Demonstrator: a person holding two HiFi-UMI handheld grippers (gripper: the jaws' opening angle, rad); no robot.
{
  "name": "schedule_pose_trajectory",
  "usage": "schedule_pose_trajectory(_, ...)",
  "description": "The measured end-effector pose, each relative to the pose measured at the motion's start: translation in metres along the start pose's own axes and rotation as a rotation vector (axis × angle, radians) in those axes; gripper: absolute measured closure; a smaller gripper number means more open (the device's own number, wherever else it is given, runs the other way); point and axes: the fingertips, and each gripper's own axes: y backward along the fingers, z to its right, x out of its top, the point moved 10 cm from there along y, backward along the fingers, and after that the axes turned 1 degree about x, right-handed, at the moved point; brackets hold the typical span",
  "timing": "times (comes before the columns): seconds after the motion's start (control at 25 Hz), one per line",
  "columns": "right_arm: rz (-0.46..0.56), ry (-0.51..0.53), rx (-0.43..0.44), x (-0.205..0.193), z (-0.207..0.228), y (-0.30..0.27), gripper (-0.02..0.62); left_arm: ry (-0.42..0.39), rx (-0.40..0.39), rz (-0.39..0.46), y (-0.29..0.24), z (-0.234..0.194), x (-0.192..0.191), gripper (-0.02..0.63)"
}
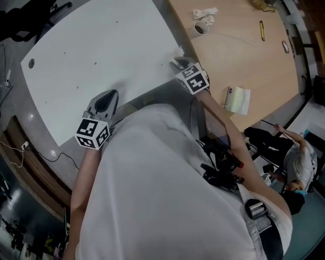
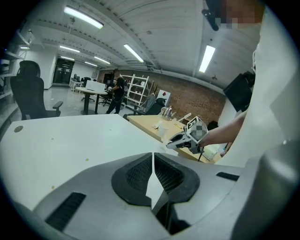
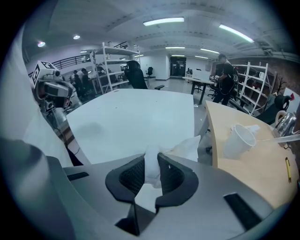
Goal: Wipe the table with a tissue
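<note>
**Operator:** What was the state of the right tongs (image 3: 151,161)?

**Technician:** The jaws were narrow and clamped on the tissue (image 3: 150,169). A white fold stood between the pads, and the rest of it spilled out ahead toward 2 o'clock in the right gripper view.

**Operator:** Where was the tissue in relation to the work area?

**Technician:** In the head view, the tissue (image 1: 180,51) lay at the right-hand edge of the white surface (image 1: 101,51), next to the gap before the wooden surface (image 1: 244,56). It projected from the tip of the right tongs (image 1: 179,63) toward 12 o'clock. No view confirmed contact between tissue and surface.

**Operator:** And the left tongs (image 2: 153,157)?

**Technician:** The jaws were together at the tips and carried nothing. Only the white surface (image 2: 70,140) showed through the slit below the tips. In the head view, the left tongs (image 1: 105,100) sat over the near edge of that surface, at 8 o'clock from the right tongs and well apart from them.

**Operator:** What else was in view?

**Technician:** A paper cup (image 1: 201,28) lay tipped on the wooden surface, at 1 o'clock from the right tongs, with a crumpled white wad (image 1: 205,13) just beyond it. The right gripper view showed the same cup (image 3: 239,139) at 3 o'clock from the held tissue.
</note>
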Motion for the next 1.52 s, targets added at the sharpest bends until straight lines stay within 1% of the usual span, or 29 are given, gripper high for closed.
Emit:
schedule_pose_trajectory(0.2, -0.035, 0.053, 0.014, -0.001, 0.016, -0.009, 0.54, 0.014, 0.026, -0.009, -0.01, 0.004, 0.002, 0.586)
schedule_pose_trajectory(0.36, -0.071, 0.1, 0.046, 0.006, 0.017, -0.027, 0.54, 0.038, 0.057, -0.011, -0.013, 0.007, -0.001, 0.586)
schedule_pose_trajectory(0.52, -0.152, 0.173, 0.012, 0.008, 0.005, -0.04, 0.54, 0.061, 0.083, -0.002, -0.015, 0.006, -0.003, 0.586)
schedule_pose_trajectory(0.6, -0.157, 0.171, -0.007, 0.007, 0.002, -0.04, 0.54, 0.073, 0.096, 0.003, -0.015, 0.006, -0.005, 0.586)
schedule_pose_trajectory(0.72, -0.128, 0.143, -0.014, 0.007, 0.001, -0.039, 0.54, 0.077, 0.103, 0.006, -0.018, 0.007, -0.004, 0.586)
schedule_pose_trajectory(0.96, -0.093, 0.095, 0.016, 0.001, -0.024, -0.037, 0.54, 0.065, 0.095, 0.009, -0.02, 0.012, -0.004, 0.586)
schedule_pose_trajectory(1.04, -0.089, 0.1, 0.031, 0.001, -0.033, -0.036, 0.54, 0.06, 0.094, 0.008, -0.019, 0.012, -0.002, 0.586)
schedule_pose_trajectory(1.16, -0.087, 0.118, 0.064, 0.0, -0.045, -0.037, 0.54, 0.055, 0.099, 0.009, -0.02, 0.011, 0.0, 0.586)
schedule_pose_trajectory(1.36, -0.088, 0.167, 0.165, -0.006, -0.073, -0.034, 0.54, 0.045, 0.102, 0.0, -0.024, 0.019, 0.0, 0.586)
schedule_pose_trajectory(1.44, -0.084, 0.176, 0.222, -0.009, -0.083, -0.033, 0.54, 0.044, 0.106, -0.003, -0.023, 0.021, 0.0, 0.586)
schedule_pose_trajectory(1.52, -0.079, 0.18, 0.303, -0.012, -0.092, -0.034, 0.54, 0.045, 0.118, -0.003, -0.02, 0.022, -0.001, 0.586)
